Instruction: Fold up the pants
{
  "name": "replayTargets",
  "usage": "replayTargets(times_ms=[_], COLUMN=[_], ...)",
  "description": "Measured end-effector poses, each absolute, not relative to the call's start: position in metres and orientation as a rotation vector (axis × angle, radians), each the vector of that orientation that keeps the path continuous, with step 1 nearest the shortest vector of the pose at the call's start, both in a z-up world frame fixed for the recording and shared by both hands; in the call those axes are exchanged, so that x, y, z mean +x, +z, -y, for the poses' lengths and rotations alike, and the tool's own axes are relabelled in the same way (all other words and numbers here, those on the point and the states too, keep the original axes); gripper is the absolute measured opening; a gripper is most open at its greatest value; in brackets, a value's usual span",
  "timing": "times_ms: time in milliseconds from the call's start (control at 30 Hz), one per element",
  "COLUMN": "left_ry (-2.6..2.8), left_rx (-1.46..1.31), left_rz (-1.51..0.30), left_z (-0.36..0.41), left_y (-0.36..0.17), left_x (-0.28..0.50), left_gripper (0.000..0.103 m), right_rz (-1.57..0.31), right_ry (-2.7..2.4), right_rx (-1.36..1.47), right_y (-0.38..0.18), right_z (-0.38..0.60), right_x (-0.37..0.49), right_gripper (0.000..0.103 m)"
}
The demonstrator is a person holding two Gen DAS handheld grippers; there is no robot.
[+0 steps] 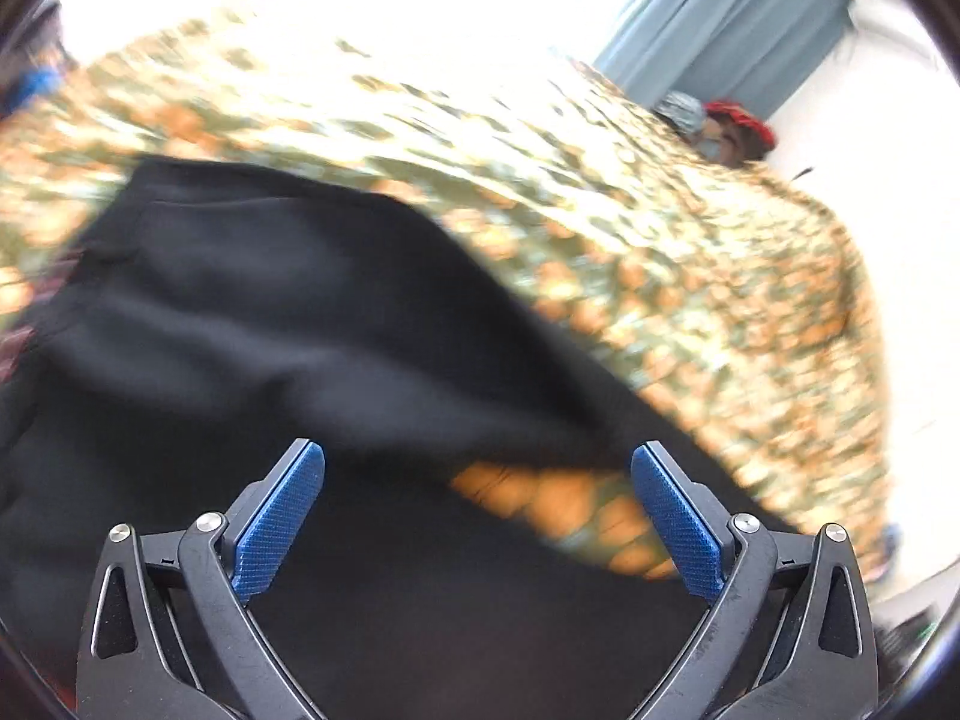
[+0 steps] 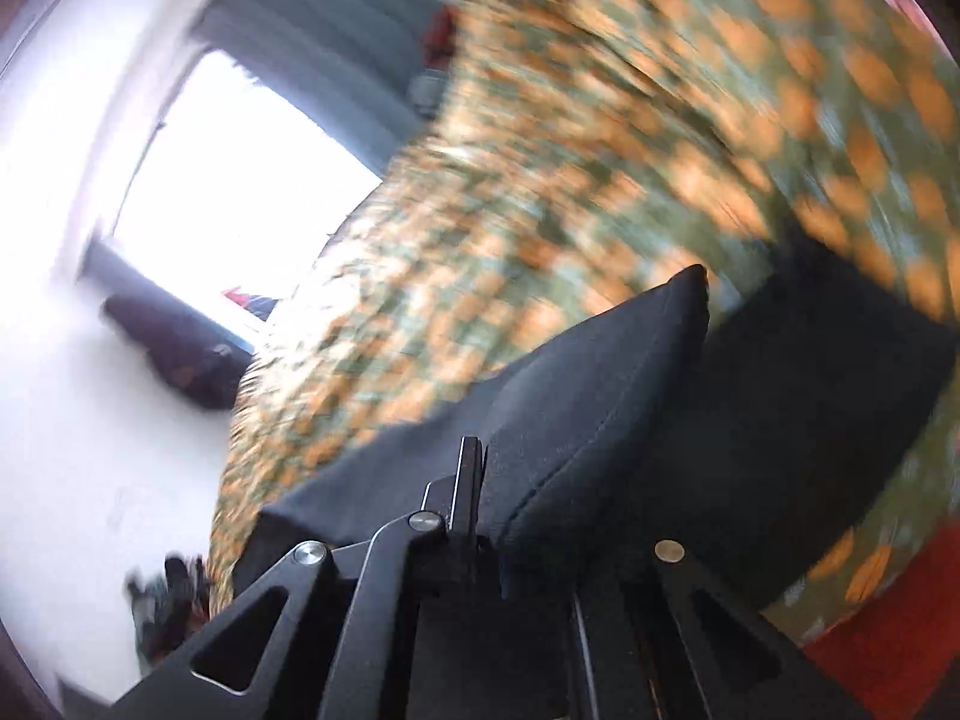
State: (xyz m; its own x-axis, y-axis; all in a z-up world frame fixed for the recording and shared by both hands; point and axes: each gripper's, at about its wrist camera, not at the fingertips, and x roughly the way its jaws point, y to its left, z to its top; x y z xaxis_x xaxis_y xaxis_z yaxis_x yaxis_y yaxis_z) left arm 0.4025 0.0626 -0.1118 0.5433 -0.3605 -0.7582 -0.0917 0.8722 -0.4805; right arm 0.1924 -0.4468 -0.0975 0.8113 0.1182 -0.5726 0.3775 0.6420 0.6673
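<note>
Both views are motion-blurred. The black pants point(image 1: 288, 324) lie on a bed covered with an orange-and-green patterned bedspread point(image 1: 660, 252).

Left claw point(image 1: 477, 462): jaws stand wide apart, blue pads point(image 1: 276, 516) exposed, nothing pressed between them. It hangs over the near part of the pants, where a gap in the dark cloth shows a patch of bedspread between the fingertips.

Right claw point(image 2: 471, 468): jaws closed together, with the pants point(image 2: 600, 396) pinched in them. A folded, seamed edge of the fabric rises from the grip toward the far right and stands off the bedspread point(image 2: 540, 192); more dark cloth lies to the right of it.

Surroundings: a grey-blue curtain point(image 1: 732, 12) hangs at the far side beside a bright window point(image 2: 240, 180). Small red and grey items point(image 1: 720, 120) sit at the bed's far edge, too blurred to identify.
</note>
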Motion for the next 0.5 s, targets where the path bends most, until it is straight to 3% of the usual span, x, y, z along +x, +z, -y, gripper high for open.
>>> replayTargets(times_ms=[167,400,433,467,500], left_ry=[-0.193,-0.191,-0.196,-0.188,-0.151], left_rx=[-0.613,-0.7,-0.705,-0.699,-0.674], left_rz=[-1.098,-1.122,-1.119,-1.136,-1.151], left_z=[-0.051,-0.047,-0.046,-0.046,-0.045], left_y=[-0.136,-0.152,-0.152,-0.154,-0.156], left_x=[0.478,0.511,0.513,0.514,0.519], left_gripper=[0.102,0.097,0.075,0.023,0.005], right_rz=[-0.525,-0.412,-0.4,-0.389,-0.382], right_ry=[-0.019,0.13,0.151,0.167,0.176], right_rx=[0.72,0.573,0.562,0.546,0.521], right_y=[-0.027,0.024,0.029,0.033,0.037], right_z=[0.425,0.397,0.396,0.394,0.392], right_x=[0.198,0.155,0.151,0.144,0.139], right_gripper=[0.004,0.004,0.004,0.004,0.004])
